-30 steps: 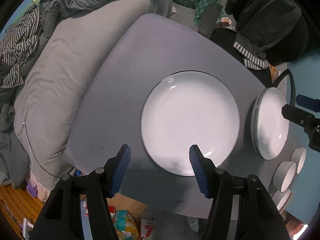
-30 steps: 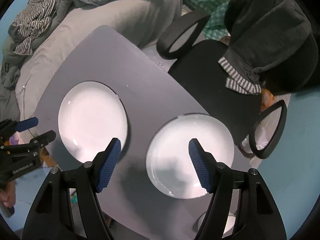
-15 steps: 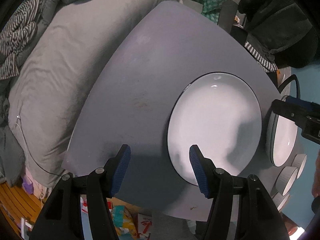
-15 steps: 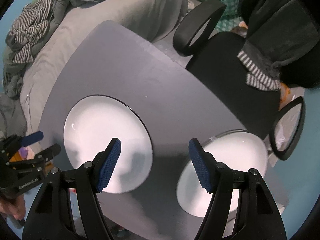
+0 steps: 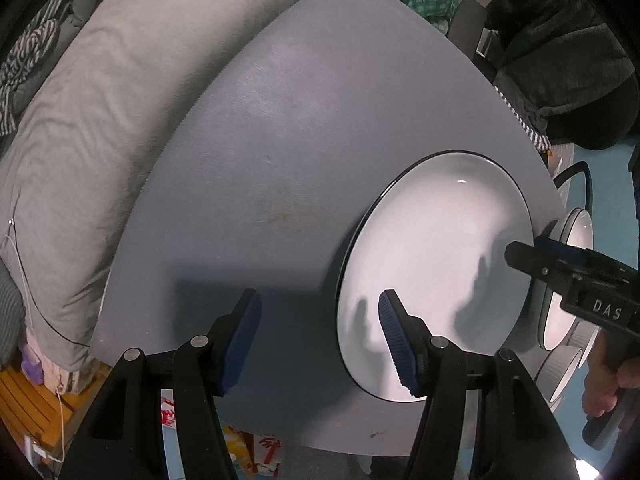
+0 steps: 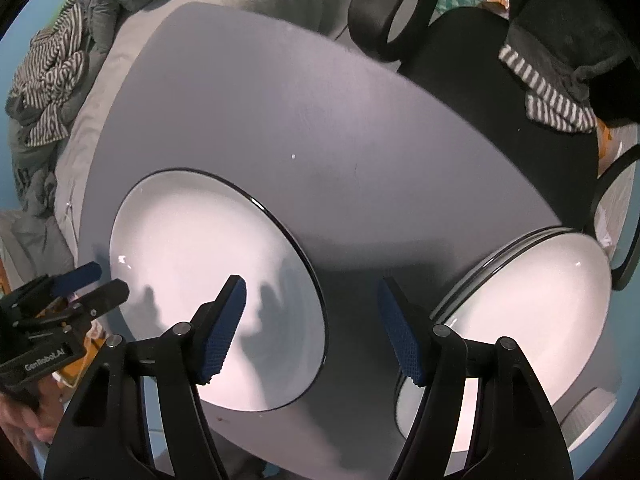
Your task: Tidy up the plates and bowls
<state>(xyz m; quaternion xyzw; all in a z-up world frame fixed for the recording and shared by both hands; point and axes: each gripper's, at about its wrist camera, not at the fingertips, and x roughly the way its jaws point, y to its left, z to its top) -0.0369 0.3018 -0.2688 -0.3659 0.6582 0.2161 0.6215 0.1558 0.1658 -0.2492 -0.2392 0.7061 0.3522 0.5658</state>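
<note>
A large white plate with a dark rim (image 5: 436, 256) (image 6: 200, 264) lies alone on the grey table (image 5: 280, 140). My left gripper (image 5: 320, 320) hangs open just above its left rim, one finger over the plate and one over bare table. My right gripper (image 6: 312, 304) is open too and straddles the same plate's right rim, empty. To the right of it sits a stack of white plates (image 6: 532, 312) (image 5: 578, 228). Each gripper shows in the other's view: the right gripper (image 5: 528, 249) and the left gripper (image 6: 108, 280).
Ribbed white bowls (image 5: 560, 364) (image 6: 588, 412) stand by the stack near the table's edge. A grey cushioned seat with bedding (image 5: 100, 128) borders the table's left side. A black office chair (image 6: 460, 60) with dark and striped clothes stands behind the table.
Both grippers have sunk closer to the table and stay open. In the left wrist view the single plate has slid rightward; in the right wrist view the stack has moved right and the single plate nearer.
</note>
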